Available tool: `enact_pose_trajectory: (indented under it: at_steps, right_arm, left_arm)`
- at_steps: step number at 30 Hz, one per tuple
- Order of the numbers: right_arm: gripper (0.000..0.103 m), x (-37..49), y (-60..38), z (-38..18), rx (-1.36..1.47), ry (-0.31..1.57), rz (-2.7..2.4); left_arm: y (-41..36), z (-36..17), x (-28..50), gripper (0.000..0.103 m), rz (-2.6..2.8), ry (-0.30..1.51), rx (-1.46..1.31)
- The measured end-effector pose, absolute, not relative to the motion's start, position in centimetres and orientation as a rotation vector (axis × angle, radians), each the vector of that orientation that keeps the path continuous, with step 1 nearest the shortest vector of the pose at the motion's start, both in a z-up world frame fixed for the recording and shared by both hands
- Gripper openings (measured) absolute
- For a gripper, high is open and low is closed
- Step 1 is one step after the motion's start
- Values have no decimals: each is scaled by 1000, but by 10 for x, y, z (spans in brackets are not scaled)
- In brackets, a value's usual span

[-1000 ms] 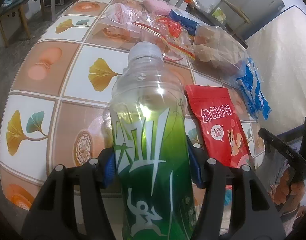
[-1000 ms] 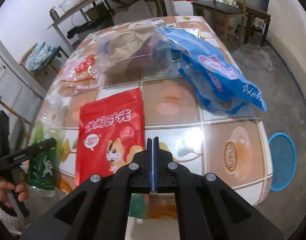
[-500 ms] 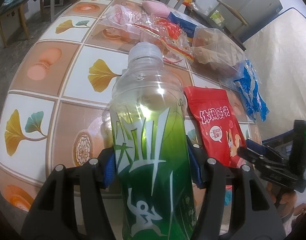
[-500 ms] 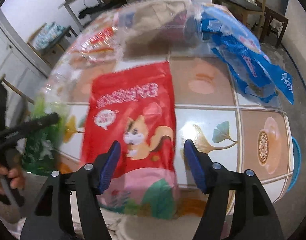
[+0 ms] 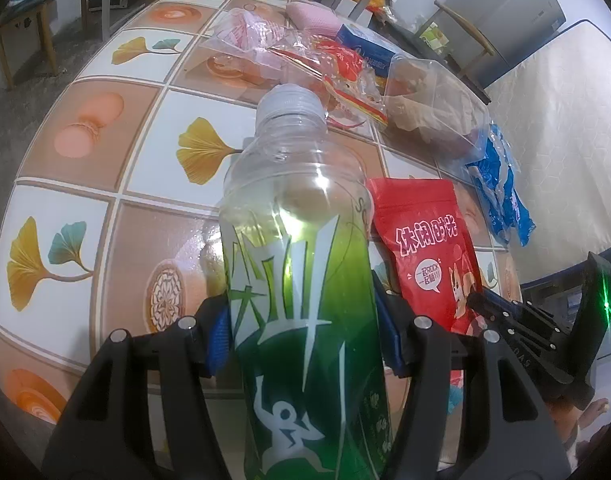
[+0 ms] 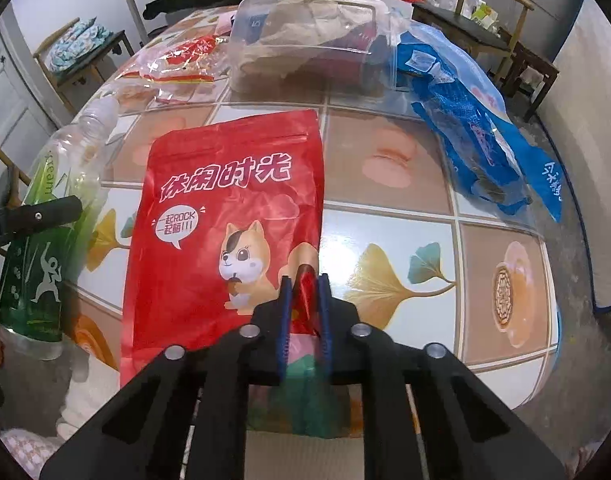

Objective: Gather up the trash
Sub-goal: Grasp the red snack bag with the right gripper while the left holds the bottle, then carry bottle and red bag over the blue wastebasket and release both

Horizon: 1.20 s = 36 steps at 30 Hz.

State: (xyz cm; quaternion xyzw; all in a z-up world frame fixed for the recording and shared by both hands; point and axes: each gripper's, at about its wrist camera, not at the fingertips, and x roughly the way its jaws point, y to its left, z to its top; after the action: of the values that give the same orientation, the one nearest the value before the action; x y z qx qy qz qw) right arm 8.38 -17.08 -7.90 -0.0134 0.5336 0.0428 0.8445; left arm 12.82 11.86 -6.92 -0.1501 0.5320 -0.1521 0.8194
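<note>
My left gripper (image 5: 303, 334) is shut on an empty clear plastic bottle with a green label (image 5: 297, 248) and holds it upright at the near table edge; the bottle also shows at the left of the right wrist view (image 6: 45, 248). A red snack pouch with a squirrel picture (image 6: 225, 216) lies flat on the tiled table (image 6: 385, 168). My right gripper (image 6: 305, 308) is shut on the pouch's lower right edge, the foil pinched up between its blue pads. The pouch also shows in the left wrist view (image 5: 425, 248), with my right gripper (image 5: 481, 304) at its near corner.
Further back lie a clear plastic box with crumpled paper (image 6: 305, 40), a blue plastic wrapper (image 6: 477, 136), clear and red wrappers (image 5: 329, 68), a blue carton (image 5: 365, 48) and a pink item (image 5: 309, 16). Chairs and benches stand around the table.
My right gripper opened, moved forward onto the red pouch, then closed on its lower right edge. My left gripper kept hold of the bottle and barely moved.
</note>
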Motion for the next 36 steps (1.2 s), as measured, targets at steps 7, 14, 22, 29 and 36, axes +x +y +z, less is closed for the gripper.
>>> enact_pose_trajectory:
  at_steps: [7,14,22,29,36]
  right_arm:
    - [5,77,-177,-66,-23,1068,77]
    - [4,67,-191,-29,-25,955,48]
    - [4,54,-205,10,6,834,35]
    - [4,34,-228,35,61,743,-11]
    - [4,-9,-282,45,173,656,-160]
  left_arm:
    - [117,-69,128,56,-319,1130,-323]
    - [123,-64,119,56,-325,1105,-326]
    - [129,-38,100,56,-346,1009,-333]
    - [112,3,91,56,-448,887,-310]
    - [61,38,98,56,-607,810,-244]
